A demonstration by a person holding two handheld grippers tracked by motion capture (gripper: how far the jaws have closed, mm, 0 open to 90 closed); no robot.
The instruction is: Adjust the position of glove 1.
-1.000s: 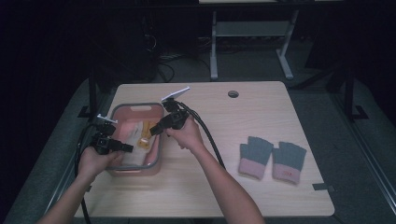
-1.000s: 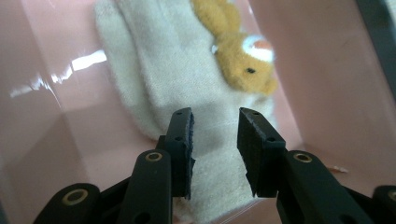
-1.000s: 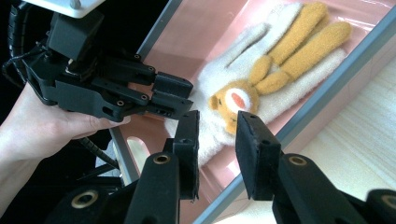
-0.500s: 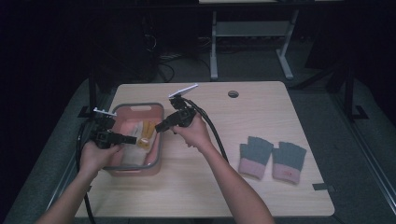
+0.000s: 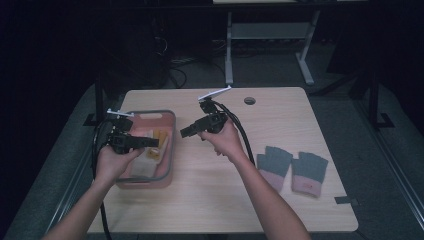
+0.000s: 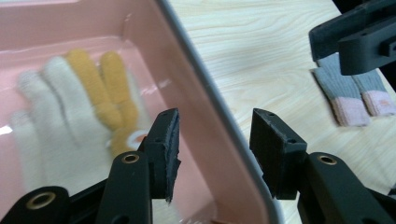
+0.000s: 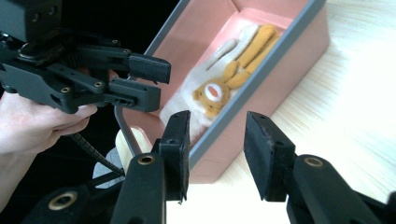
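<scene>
Dim room, pale wooden surface (image 5: 280,125): the cream-and-orange glove (image 7: 219,79) lies flat in the pink bin (image 5: 169,150). Both claws, left (image 5: 150,142) and right (image 5: 186,132), have just been opening, nothing between them. Lift clear of the rim, then go for the grey gloves (image 5: 292,170).

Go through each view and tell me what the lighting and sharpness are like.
High view: dim, dark surroundings, table evenly lit, grey gloves soft. Left gripper view: bright, the white and orange glove in the pink bin blurred, glare streaks on the bin floor, fingers sharp. Right gripper view: wood at right nearly washed out, left side dark, glove fairly sharp.
</scene>
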